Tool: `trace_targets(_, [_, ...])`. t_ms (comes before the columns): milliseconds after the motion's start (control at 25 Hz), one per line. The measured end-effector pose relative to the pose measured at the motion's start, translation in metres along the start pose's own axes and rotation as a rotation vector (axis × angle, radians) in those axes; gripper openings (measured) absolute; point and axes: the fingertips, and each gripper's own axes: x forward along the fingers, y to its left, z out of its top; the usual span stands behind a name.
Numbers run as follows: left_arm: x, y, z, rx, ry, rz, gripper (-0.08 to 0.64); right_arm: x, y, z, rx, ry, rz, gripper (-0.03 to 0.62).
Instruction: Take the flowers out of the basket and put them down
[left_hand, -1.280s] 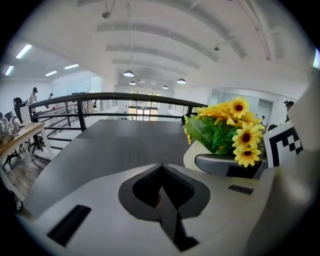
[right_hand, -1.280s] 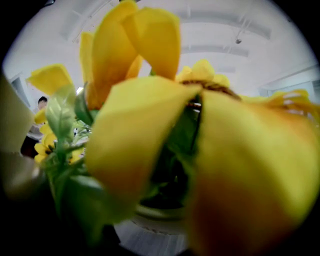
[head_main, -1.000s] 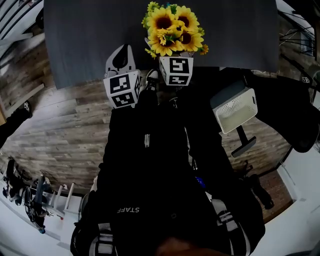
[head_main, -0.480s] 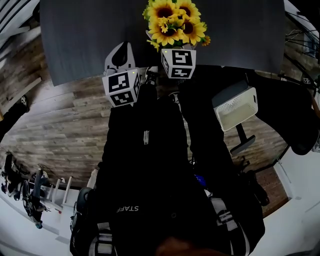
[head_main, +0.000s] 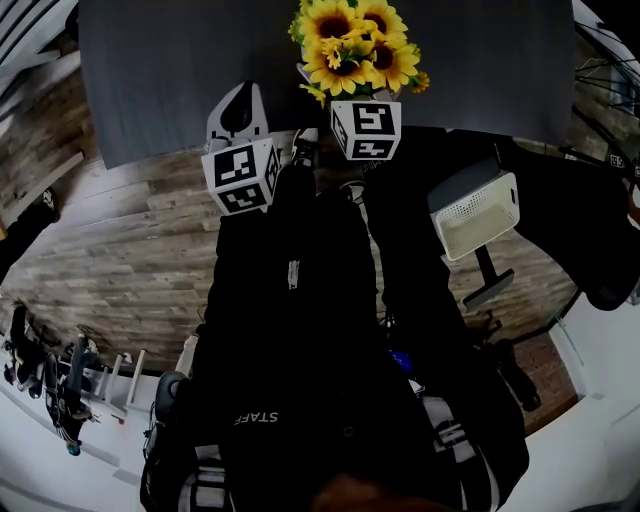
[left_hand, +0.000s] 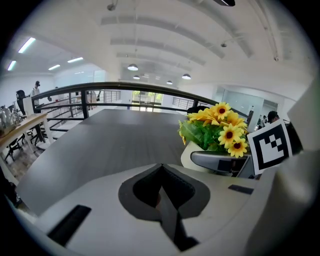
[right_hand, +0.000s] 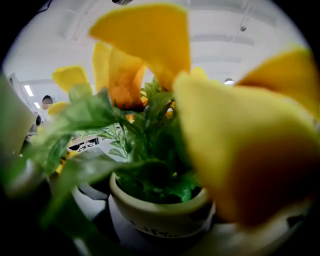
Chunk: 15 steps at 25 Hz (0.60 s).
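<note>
**Flowers out of the basket, held over the desk's near edge**

Your right hand-held gripper (head_main: 361, 101) is clamped on the flowers (head_main: 355, 45). Its own view is filled with yellow petals and green leaves, with the cream pot (right_hand: 160, 212) sitting low between the jaws. From the left gripper view, one grey jaw lies across the front of that pot, just below the leaves.

The bunch sits at the near edge of the dark grey desk (head_main: 160, 70). The pot's base is hidden, so you cannot tell whether it rests on the surface or hangs just above it.

Your left hand-held gripper (head_main: 237, 106) is just beside the flowers, to their left, also at the desk's edge. Its jaws are pressed together with nothing between them — it carries nothing.

The white perforated basket (head_main: 473, 215) stands well apart to your right, off the desk and over the wooden floor (head_main: 120, 260). Its opening faces up.
</note>
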Motion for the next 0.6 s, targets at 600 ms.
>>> trace_targets(600, [-0.008,-0.002,-0.021,-0.003,0.01,0.014,0.002,-0.015,0.002,0.002,-0.001,-0.037,0.036,0.583])
